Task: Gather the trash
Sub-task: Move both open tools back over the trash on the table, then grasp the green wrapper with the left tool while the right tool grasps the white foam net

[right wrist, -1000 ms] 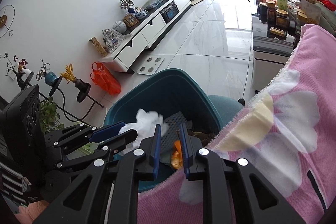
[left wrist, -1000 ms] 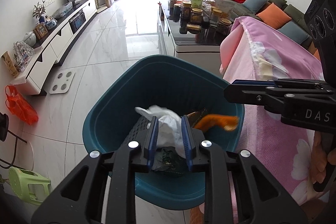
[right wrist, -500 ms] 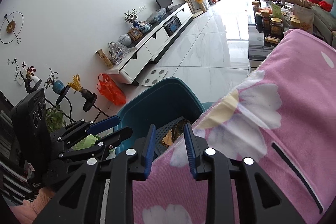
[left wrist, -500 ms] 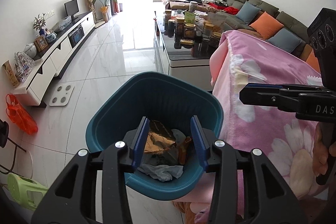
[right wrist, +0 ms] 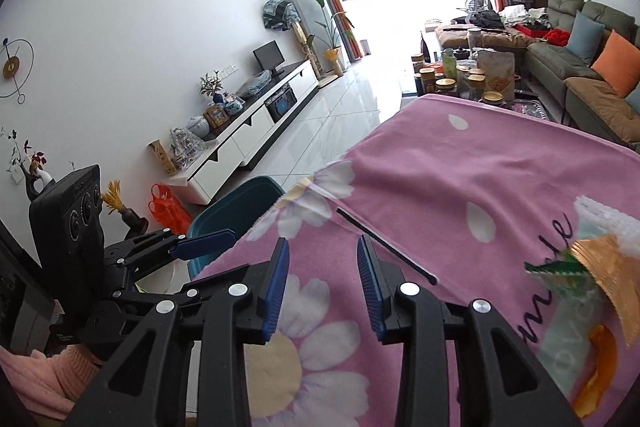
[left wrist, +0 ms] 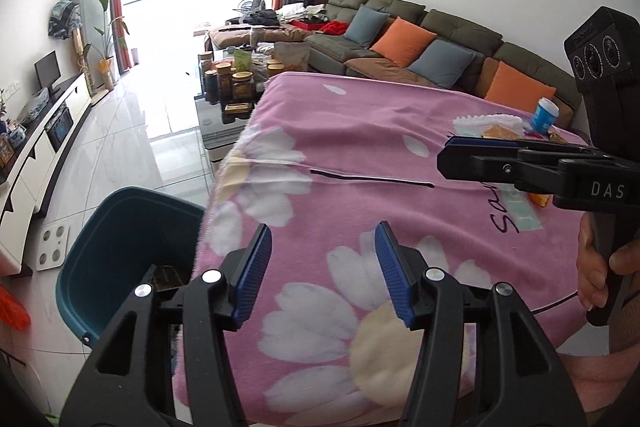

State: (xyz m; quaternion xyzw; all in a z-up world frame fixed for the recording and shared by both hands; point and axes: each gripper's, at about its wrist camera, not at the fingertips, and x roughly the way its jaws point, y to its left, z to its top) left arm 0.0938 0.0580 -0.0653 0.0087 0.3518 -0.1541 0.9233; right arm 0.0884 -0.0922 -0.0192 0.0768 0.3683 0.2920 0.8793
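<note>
My left gripper [left wrist: 323,267] and right gripper [right wrist: 322,285], jaws opening and empty over the blanket [left wrist: 360,131], should reach the trash [right wrist: 592,267] at its far right, then carry it to the bin [left wrist: 120,227].

Pink flowered blanket [left wrist: 360,147] over table; sofa [left wrist: 420,39] behind; jars [right wrist: 444,83] near window.

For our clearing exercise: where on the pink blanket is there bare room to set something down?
Bare: the flowered stretch of the pink blanket ahead of both claws, beside the teal bin. Crowded: its far corner, with blue cup, tissue and wrappers.
</note>
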